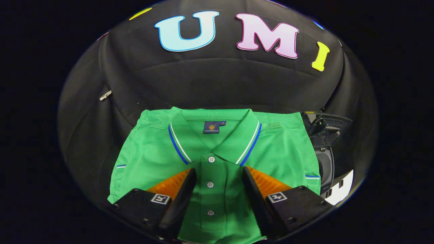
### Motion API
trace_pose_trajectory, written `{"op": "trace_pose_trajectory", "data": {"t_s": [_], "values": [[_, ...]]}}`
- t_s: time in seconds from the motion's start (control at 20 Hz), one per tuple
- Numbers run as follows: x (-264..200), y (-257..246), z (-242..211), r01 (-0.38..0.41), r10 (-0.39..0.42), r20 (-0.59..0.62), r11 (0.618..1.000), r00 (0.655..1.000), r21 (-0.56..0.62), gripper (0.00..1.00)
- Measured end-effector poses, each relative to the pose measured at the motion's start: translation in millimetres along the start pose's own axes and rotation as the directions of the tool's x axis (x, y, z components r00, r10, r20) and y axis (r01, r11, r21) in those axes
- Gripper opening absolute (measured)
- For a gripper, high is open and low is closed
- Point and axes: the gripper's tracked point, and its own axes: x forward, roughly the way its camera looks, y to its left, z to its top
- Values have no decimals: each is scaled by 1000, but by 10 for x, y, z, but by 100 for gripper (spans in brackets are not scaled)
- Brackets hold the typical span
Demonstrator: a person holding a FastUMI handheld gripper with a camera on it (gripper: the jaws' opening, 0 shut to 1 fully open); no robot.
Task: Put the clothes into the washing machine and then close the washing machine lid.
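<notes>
Right of shirt (217,152): washing machine (324,149), lid raised, contents not discernible. Gripper (218,173) fingers spread, hovering over button strip, pinching nothing; black cloth (101,135) left.

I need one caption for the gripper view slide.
Open gripper above folded green polo shirt; small dark washing machine, lid up, beside it.

My gripper (219,189) has two blocky fingers with ribbed pads (169,184), screws and a square fiducial marker on each.

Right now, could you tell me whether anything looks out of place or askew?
Nothing stands out. The shirt lies flat and neatly folded, collar away from the open gripper, whose fingers straddle its placket. The washing machine sits beside it, lid up.
</notes>
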Motion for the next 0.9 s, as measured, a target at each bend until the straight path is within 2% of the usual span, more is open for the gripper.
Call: {"op": "trace_pose_trajectory", "data": {"t_s": [0.2,0.25,0.35,0.4,0.6,0.75,0.9], "values": [[35,-166,28,-7,8,-4,999,1000,53,27],[26,-140,33,-14,14,-1,997,1000,77,19],[26,-184,35,7,-8,16,998,1000,58,18],[-14,-175,57,18,-18,33,1000,999,15,7],[-80,-118,113,51,-45,113,997,993,-55,7],[-255,-70,283,34,-27,207,999,978,-32,7],[-459,-77,420,53,-39,267,998,963,-45,7]]}}
